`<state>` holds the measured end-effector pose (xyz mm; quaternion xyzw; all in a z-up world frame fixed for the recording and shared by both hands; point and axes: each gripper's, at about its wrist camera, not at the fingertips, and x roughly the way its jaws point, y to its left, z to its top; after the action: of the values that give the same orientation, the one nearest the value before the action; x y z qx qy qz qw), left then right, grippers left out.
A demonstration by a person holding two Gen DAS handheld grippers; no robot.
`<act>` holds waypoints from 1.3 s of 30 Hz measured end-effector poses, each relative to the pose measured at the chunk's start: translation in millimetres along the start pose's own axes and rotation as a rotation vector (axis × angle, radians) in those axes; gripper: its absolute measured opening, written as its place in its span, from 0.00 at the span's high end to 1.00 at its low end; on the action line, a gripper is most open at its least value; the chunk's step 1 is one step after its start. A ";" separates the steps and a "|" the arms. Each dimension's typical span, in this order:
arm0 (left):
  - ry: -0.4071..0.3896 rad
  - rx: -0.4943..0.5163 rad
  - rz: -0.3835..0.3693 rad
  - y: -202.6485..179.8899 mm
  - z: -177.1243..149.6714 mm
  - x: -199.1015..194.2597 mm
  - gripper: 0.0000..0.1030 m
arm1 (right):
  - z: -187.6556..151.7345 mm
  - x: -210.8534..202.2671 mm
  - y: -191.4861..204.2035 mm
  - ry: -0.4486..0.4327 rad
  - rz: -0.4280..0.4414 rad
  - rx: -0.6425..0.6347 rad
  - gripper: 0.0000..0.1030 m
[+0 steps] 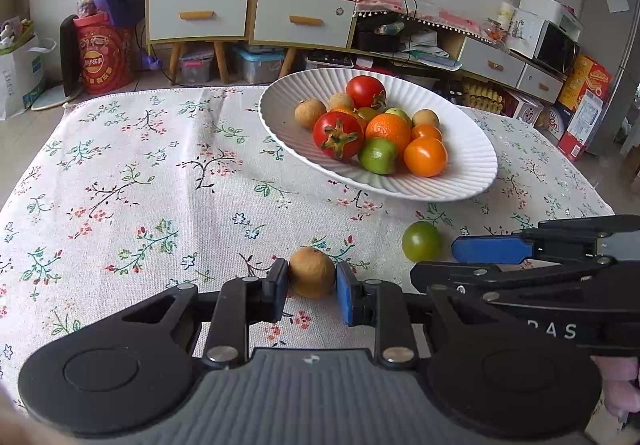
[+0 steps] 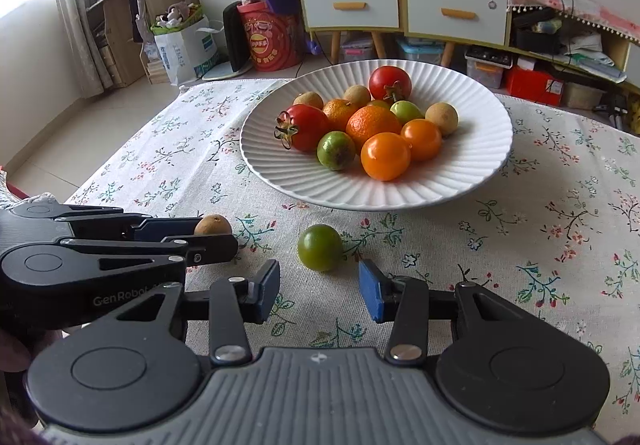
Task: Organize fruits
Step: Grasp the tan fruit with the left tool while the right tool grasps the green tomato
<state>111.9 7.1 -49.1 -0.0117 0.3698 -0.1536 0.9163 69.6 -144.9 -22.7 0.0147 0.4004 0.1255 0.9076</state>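
Brown longan [image 1: 311, 272]: round, rough matte skin, on the cloth near the front edge, clamped on both sides. Green tomato [image 1: 421, 241]: glossy, round, loose on the cloth just right of the longan, apart from it. White ribbed plate [image 1: 280, 117] behind both holds a pile: two red tomatoes, oranges, orange tomatoes, green fruits, several longans.

To my left the flowered tablecloth [image 1: 132, 181] lies bare all the way to its far edge, so I could pass there freely. Ahead and to the right the white plate [image 1: 472, 165] heaped with fruit blocks the way. Between its near rim and my two grippers runs a narrow strip of cloth, where the brown fruit [image 1: 312, 272] and the green tomato [image 2: 320, 247] sit (my tools nearly side by side there).
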 end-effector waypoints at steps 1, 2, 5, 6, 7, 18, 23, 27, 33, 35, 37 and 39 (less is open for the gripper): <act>0.001 -0.002 0.002 1.8 -0.6 -1.3 0.75 | 0.2 0.2 0.6 0.000 0.000 0.000 0.62; 0.002 -0.004 0.004 2.9 -1.1 -2.4 0.75 | 0.2 0.3 0.7 0.000 0.000 0.000 0.63; 0.009 -0.012 0.007 6.2 -1.8 -5.1 0.75 | 0.9 2.1 3.1 0.004 -0.002 0.000 0.65; 0.011 -0.015 0.008 6.8 -2.1 -5.9 0.75 | 0.8 2.8 3.8 0.006 -0.003 0.000 0.66; 0.013 -0.017 0.007 7.3 -1.8 -6.2 0.75 | 0.6 3.4 4.6 0.007 -0.005 -0.001 0.67; 0.023 -0.014 -0.002 8.1 -2.0 -7.6 0.75 | 2.8 6.3 7.8 0.000 -0.013 -0.001 0.72; 0.027 -0.003 0.000 6.5 -2.4 -6.5 0.75 | 4.8 7.5 8.7 -0.003 -0.017 -0.002 0.73; 0.028 -0.003 0.001 7.0 -1.9 -6.2 0.75 | 6.3 10.2 9.1 -0.006 -0.025 -0.004 0.73; 0.029 0.001 0.002 5.8 -1.7 -6.3 0.75 | 8.3 10.5 7.8 -0.009 -0.031 -0.004 0.77; 0.027 -0.004 0.002 5.6 -1.5 -6.9 0.75 | 8.7 9.9 7.7 -0.010 -0.031 -0.005 0.77; 0.026 -0.011 -0.002 5.3 -1.1 -8.4 0.75 | 9.0 9.6 7.5 -0.008 -0.026 -0.005 0.77; 0.022 -0.011 -0.004 4.2 -0.1 -10.6 0.75 | 8.9 8.2 7.8 -0.008 -0.025 -0.005 0.77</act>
<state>105.8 14.2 -42.6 -0.0161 0.3808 -0.1536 0.9117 79.7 -134.7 -21.6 0.0080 0.3966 0.1151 0.9107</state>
